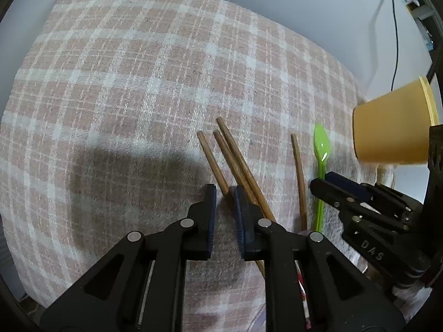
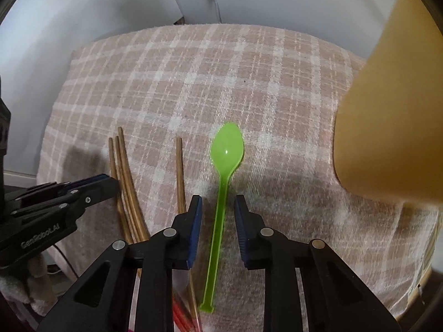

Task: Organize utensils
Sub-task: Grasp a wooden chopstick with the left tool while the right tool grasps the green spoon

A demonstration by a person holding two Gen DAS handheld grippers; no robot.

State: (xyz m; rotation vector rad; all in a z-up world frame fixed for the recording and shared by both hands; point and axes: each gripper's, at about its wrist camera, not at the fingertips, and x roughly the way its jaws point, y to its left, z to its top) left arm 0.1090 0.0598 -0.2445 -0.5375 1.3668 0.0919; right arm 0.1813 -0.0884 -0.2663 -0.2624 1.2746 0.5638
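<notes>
Green spoon (image 2: pixel 223 193) between open right hand-held gripper (image 2: pixel 218 204) fingers, 4 chopsticks (image 2: pixel 124 182) beside

A pink-and-white plaid cloth (image 2: pixel 221 83) covers the counter. The spoon (image 2: pixel 221 182) is bright translucent green, the chopsticks (image 1: pixel 238 166) brown, the cup (image 1: pixel 393 127) yellow-orange. Both tongs are black with blue pads (image 2: pixel 195 229).

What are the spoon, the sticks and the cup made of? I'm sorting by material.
Spoon: likely plastic; glossy translucent green with a highlight. Sticks: seemingly wood or bamboo; matte brown, faint grain. Cup: matte yellow-orange with a thin rim; plastic or paper, unclear.
</notes>
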